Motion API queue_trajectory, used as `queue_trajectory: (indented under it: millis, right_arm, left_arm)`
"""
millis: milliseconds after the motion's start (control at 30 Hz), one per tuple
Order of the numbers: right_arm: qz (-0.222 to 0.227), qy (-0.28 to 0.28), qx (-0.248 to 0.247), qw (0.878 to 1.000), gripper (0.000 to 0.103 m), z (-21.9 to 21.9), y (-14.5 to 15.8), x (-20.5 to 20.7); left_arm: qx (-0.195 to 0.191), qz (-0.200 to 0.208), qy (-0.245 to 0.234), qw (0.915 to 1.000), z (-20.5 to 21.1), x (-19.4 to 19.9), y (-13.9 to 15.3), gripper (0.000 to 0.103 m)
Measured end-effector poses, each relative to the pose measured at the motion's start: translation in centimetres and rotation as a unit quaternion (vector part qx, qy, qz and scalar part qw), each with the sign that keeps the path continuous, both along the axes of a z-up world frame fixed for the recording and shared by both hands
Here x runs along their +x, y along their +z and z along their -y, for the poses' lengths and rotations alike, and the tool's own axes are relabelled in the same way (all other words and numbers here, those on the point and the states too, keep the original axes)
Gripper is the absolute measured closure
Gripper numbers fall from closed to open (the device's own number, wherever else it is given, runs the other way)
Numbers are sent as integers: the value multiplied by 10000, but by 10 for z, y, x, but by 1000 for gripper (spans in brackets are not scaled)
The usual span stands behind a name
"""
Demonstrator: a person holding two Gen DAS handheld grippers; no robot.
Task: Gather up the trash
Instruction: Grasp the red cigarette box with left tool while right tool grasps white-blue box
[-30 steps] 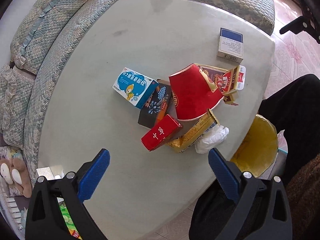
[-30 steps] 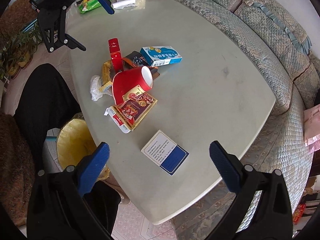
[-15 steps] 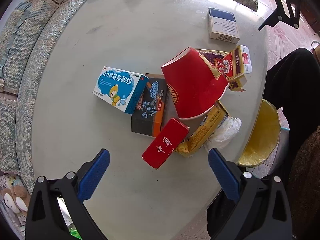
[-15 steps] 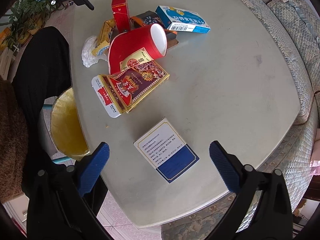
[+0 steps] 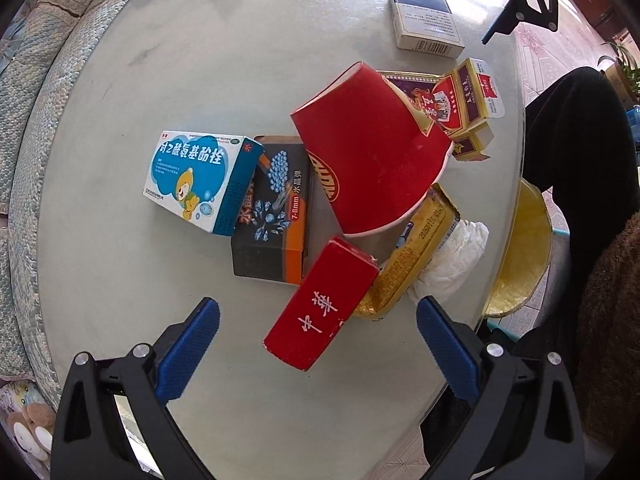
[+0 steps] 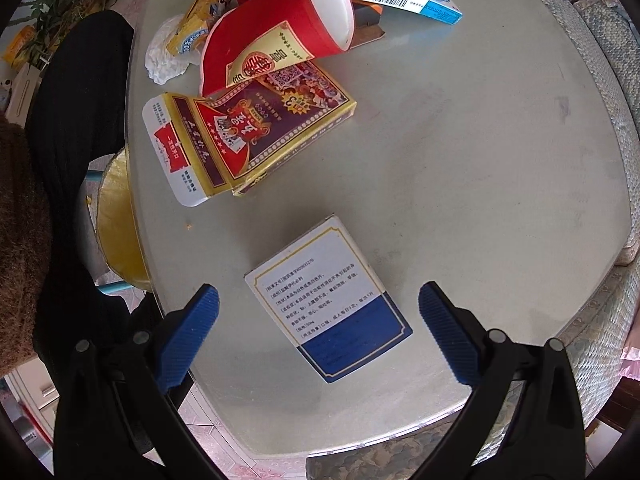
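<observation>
Trash lies piled on a pale round table (image 5: 160, 300). In the left wrist view my left gripper (image 5: 318, 344) is open, its fingers on either side of a red cigarette box (image 5: 320, 308). Beyond it lie a red paper cup (image 5: 372, 152), a black box (image 5: 276, 208), a blue medicine box (image 5: 196, 180), a yellow wrapper (image 5: 416, 256) and a white tissue (image 5: 456, 256). In the right wrist view my right gripper (image 6: 318, 328) is open around a white and blue box (image 6: 324, 296). A flattened red and gold carton (image 6: 256, 132) lies beyond it.
A yellow-lined trash bin (image 5: 524, 248) stands below the table edge, also in the right wrist view (image 6: 116, 216). A person's dark-clothed legs (image 6: 76, 112) are beside it. A patterned sofa (image 5: 36, 92) curves around the table's far side.
Both grippers have moved down and closer to the table. The red cigarette box now sits between the left fingers and the white and blue box between the right fingers.
</observation>
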State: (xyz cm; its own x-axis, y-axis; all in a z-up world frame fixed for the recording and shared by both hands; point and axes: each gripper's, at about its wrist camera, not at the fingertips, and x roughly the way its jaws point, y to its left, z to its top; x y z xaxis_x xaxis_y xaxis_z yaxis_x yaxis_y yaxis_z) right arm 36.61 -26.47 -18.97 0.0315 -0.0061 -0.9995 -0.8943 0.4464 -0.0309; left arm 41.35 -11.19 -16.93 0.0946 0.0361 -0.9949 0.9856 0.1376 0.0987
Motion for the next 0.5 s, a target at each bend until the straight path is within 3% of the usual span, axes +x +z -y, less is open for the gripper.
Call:
queue_trajectory:
  millis: [167,267,400,500]
  right_arm:
    - [-64,106,-207,9997,6,0,-21,-1]
    - [-45,87,-224,9997,8,1,-29,2]
    - [-85,-62,-113,9999,11,6,-32,3]
    - [-71,-156,-56,9998,12,10,-31,6]
  left_arm:
    - [-99,-119,-80,9998,-1,-1,-2,8]
    - [-91,-144,-126,9998,-1,-3,-4,14]
    - [54,-236,-13,9997,-3,3,-13,31]
    - [47,-281,38,9996,-4,5,-15,33]
